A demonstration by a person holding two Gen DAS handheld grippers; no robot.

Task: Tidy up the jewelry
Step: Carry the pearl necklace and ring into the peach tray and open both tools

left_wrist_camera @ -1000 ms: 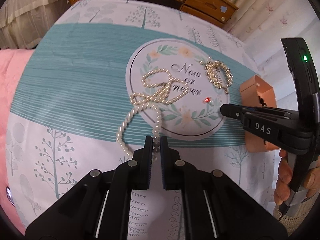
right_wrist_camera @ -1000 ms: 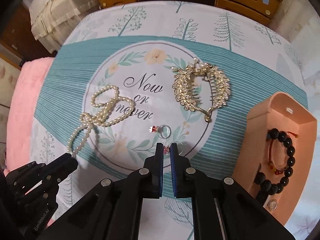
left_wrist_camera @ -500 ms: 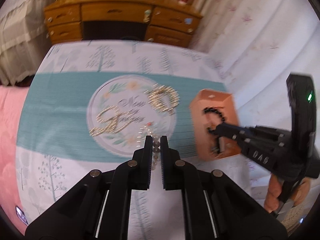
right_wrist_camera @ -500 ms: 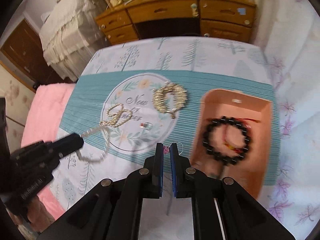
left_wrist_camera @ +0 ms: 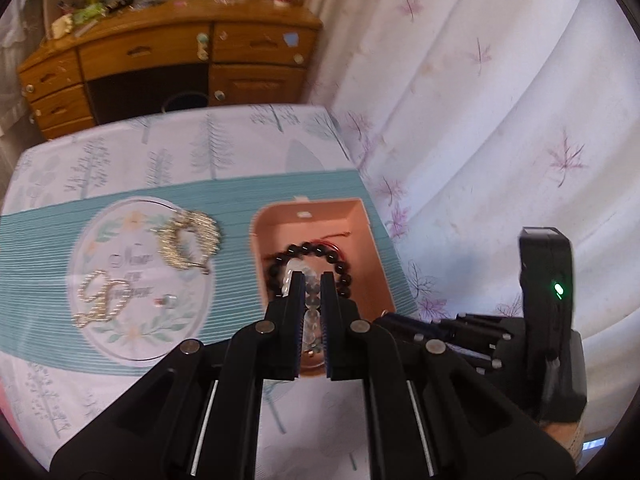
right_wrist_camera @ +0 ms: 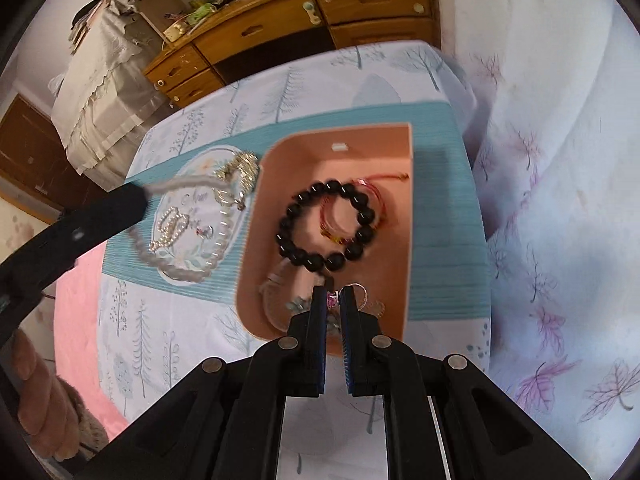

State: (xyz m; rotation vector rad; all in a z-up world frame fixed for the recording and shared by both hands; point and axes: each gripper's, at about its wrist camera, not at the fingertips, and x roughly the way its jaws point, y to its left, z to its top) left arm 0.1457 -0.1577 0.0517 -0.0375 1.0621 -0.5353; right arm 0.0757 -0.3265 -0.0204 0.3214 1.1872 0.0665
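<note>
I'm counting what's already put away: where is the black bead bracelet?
The black bead bracelet lies inside the orange box, around a red string bracelet, just beyond the right gripper.

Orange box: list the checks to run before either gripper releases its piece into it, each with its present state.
1. Right gripper grips the pink-stone ring: ok.
2. Right gripper above the orange box: ok.
3. Left gripper grips the pearl strand: ok.
4. Left gripper above the box: cannot tell; the two views disagree.
5. Strand hanging steady: not ok; it is motion-blurred.
6. Bare floor beside the black bead bracelet: ok.
</note>
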